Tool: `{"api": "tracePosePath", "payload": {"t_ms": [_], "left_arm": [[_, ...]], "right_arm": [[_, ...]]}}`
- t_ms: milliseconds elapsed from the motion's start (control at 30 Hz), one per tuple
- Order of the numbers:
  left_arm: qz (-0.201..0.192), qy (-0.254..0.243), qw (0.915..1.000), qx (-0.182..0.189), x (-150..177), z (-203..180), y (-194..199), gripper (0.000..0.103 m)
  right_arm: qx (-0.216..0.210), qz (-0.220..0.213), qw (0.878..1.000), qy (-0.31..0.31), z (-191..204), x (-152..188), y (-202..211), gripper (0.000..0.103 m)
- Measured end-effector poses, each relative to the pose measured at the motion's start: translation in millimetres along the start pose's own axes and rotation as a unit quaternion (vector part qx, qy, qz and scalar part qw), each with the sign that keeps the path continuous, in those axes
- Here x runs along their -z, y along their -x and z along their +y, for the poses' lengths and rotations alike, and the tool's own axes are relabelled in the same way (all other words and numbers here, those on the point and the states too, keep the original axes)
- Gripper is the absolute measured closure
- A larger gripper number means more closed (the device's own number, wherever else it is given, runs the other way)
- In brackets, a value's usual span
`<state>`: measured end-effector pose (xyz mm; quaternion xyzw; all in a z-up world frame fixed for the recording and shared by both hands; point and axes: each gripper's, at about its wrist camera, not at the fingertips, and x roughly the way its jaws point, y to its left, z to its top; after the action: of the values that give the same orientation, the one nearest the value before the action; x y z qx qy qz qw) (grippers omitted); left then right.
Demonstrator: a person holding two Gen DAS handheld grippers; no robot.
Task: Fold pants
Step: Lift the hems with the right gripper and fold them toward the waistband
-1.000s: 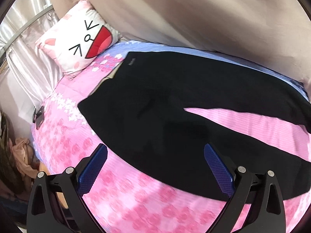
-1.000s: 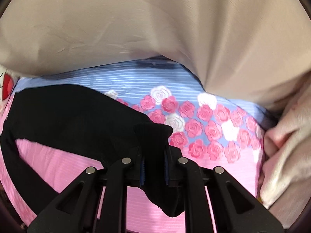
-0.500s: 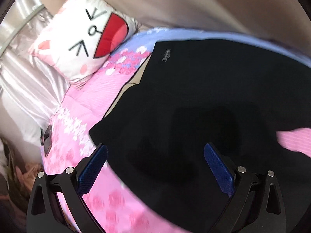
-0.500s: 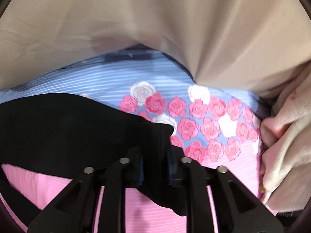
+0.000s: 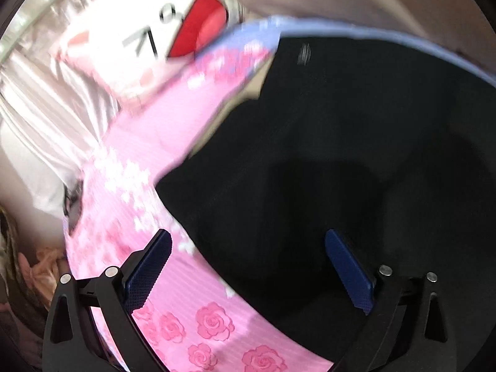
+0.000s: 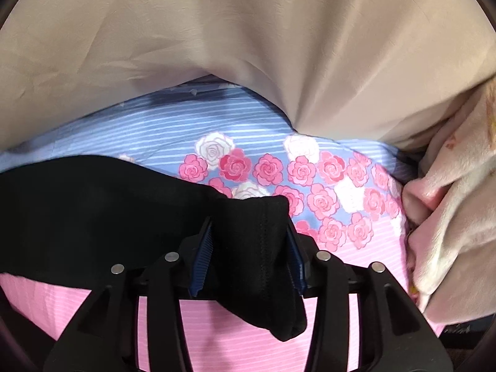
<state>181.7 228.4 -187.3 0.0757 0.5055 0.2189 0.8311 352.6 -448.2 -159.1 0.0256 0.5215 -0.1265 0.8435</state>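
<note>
Black pants lie spread on a pink and blue rose-print bed sheet. In the left wrist view my left gripper is open and empty, low over the waist end of the pants, its blue pads spread wide. In the right wrist view the pants stretch left, and my right gripper has a leg cuff between its blue pads, which now stand partly apart. The cuff end hangs below the fingers.
A white cat-face pillow lies at the head of the bed. A beige curtain hangs behind the bed. A cream blanket is bunched at the right. Clothes lie beside the bed at left.
My left gripper has moved closer to the pants' waist end, toward the pillow. My right gripper's pads have spread apart around the cuff, which was tightly pinched before.
</note>
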Motion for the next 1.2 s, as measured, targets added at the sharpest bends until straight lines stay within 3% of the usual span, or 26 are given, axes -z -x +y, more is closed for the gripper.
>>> {"api": "tracePosePath", "payload": {"t_ms": [133,267,333,400,500,567,600,700,833,900,1033,1133,1200], "left_arm": [[-0.047,0.007,0.9987,0.016,-27.2,-14.9,36.6,0.005],[-0.067,0.004,0.9970,0.038,-42.5,-35.2,58.6,0.005],[-0.072,-0.003,0.9963,0.047,-45.1,-49.8,71.0,0.005],[-0.076,-0.009,0.9958,0.051,-44.6,-63.9,82.8,0.005],[-0.084,-0.014,0.9949,0.054,-42.9,-76.3,99.8,0.005],[-0.089,-0.014,0.9946,0.051,-41.4,-79.5,109.0,0.005],[-0.089,-0.009,0.9946,0.051,-40.2,-79.6,114.2,0.005],[-0.089,0.006,0.9945,0.054,-34.6,-78.7,125.8,0.005],[-0.084,0.013,0.9953,0.047,-20.8,-84.3,139.2,0.005],[-0.080,0.017,0.9954,0.050,-11.9,-89.4,146.3,0.005],[-0.063,0.015,0.9958,0.064,3.7,-104.2,160.3,0.005],[-0.060,0.017,0.9948,0.080,10.0,-105.8,170.8,0.005],[-0.067,0.014,0.9942,0.083,15.1,-104.2,179.2,0.005]], "right_arm": [[-0.008,0.002,1.000,-0.013,-7.6,-0.5,-3.0,0.061],[-0.032,0.009,0.999,-0.039,-23.2,-2.2,-18.5,0.061],[-0.061,0.014,0.997,-0.040,-28.1,-3.2,-27.4,0.079],[-0.081,0.007,0.996,-0.034,-28.3,-4.6,-24.8,0.085],[-0.118,-0.059,0.991,0.001,-24.2,-2.7,16.4,0.087],[-0.154,-0.116,0.980,0.049,-19.3,10.8,63.7,0.087],[-0.170,-0.147,0.970,0.090,-15.2,25.4,94.8,0.087],[-0.177,-0.178,0.945,0.209,-7.0,79.5,159.2,0.087],[-0.137,-0.112,0.921,0.347,-1.0,172.2,175.8,0.087],[-0.089,-0.066,0.904,0.412,-4.6,222.8,148.1,0.087],[-0.048,-0.031,0.890,0.452,-16.4,269.7,99.1,0.081],[-0.035,-0.015,0.898,0.438,-34.3,276.4,88.3,0.082],[-0.046,0.001,0.921,0.386,-54.3,275.9,96.9,0.081]]}}
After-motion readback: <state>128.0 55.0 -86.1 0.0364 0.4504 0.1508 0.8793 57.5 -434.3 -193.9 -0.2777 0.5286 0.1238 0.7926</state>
